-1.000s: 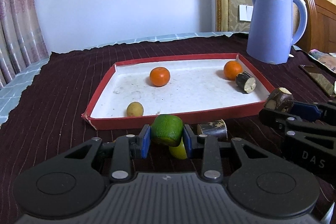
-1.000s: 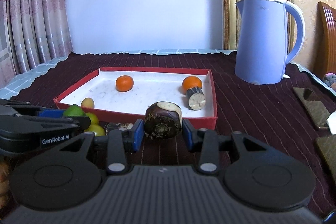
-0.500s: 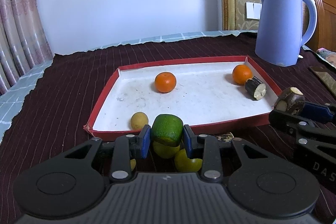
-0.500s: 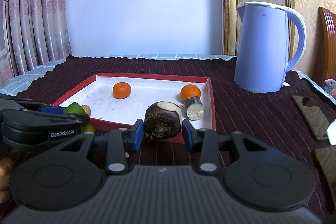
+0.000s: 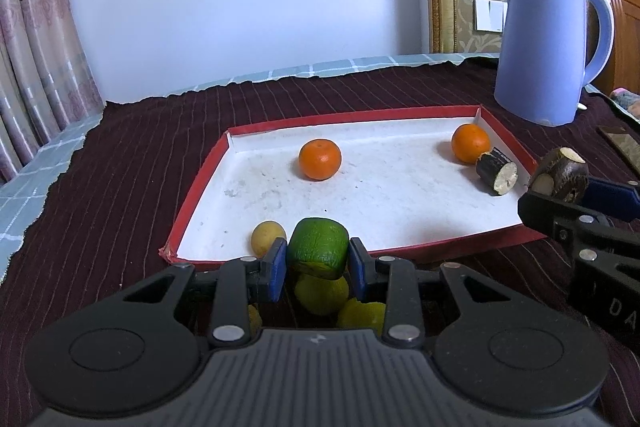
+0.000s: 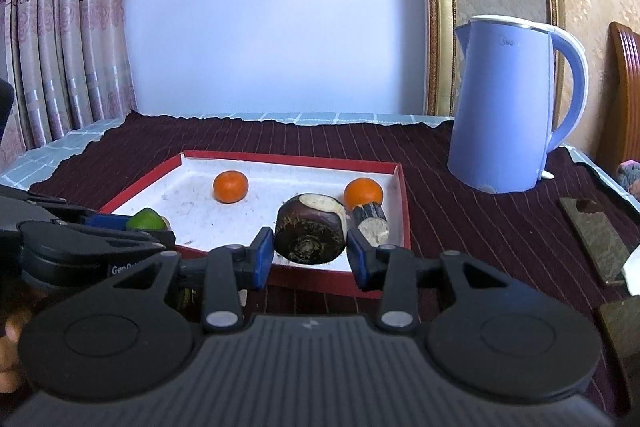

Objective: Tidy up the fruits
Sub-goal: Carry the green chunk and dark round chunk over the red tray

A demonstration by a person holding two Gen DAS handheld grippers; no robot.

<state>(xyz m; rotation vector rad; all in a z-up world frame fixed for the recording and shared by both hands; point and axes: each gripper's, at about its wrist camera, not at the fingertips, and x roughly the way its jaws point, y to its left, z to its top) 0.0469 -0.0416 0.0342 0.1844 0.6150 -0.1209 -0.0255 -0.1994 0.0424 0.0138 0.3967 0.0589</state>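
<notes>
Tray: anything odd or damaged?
Yes. The red tray has a torn, frayed near-left corner, and its white floor is smudged and speckled. A cut sugarcane stub touches the right orange. Nothing spilled.

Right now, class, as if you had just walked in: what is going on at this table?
A person is sorting fruit into a red-rimmed tray with two handheld grippers. The left gripper is shut on a green citrus fruit at the tray's near edge. The right gripper grips a dark brown water chestnut near the tray's front right corner. Two oranges, a small yellow fruit and a dark cut stalk piece already lie inside.
</notes>
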